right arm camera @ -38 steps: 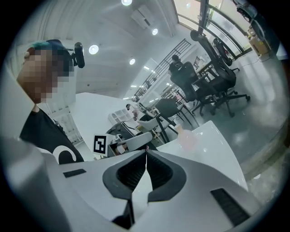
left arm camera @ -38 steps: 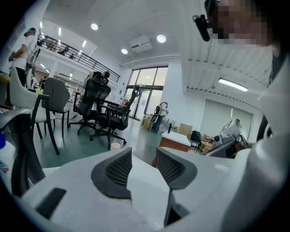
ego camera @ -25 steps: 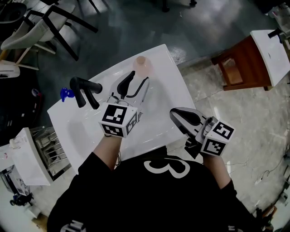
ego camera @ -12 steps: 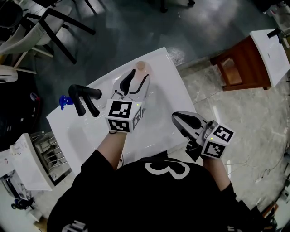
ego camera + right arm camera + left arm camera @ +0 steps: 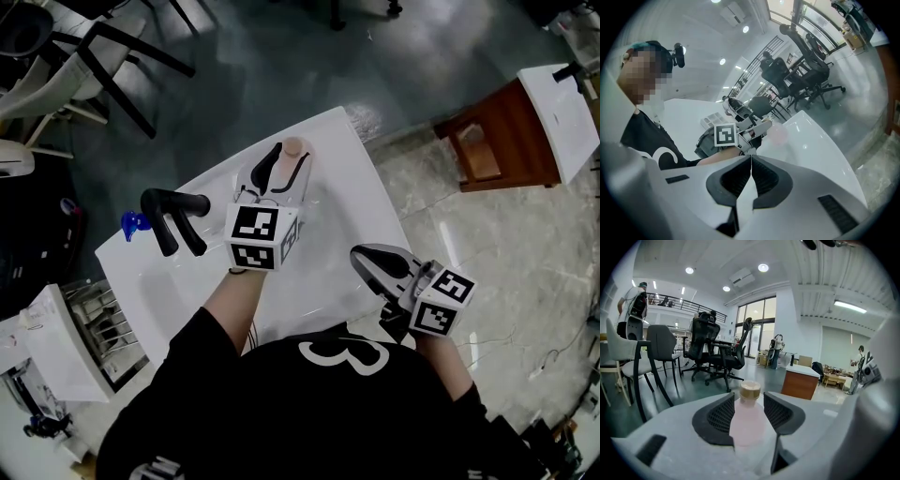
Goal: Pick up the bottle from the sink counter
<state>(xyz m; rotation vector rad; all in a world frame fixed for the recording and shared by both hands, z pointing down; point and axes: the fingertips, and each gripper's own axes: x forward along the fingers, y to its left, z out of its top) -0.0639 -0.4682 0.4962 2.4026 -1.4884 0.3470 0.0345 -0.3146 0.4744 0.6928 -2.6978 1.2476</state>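
Note:
A pale pink bottle with a tan cap stands upright at the far end of the white sink counter. My left gripper is open, and its two black jaws flank the bottle on either side. In the left gripper view the bottle fills the gap between the pads, with the cap rising above them. I cannot tell whether the pads touch it. My right gripper hovers over the counter's near right edge, shut with nothing in it; the right gripper view shows its jaws pressed together.
A black faucet rises from the counter's left side, with a small blue object beyond it. A wire rack stands lower left, a brown wooden table to the right, and chairs at the upper left.
My left gripper has moved forward along the counter, so its jaws now flank the bottle. The right gripper has drifted slightly back and stays shut.

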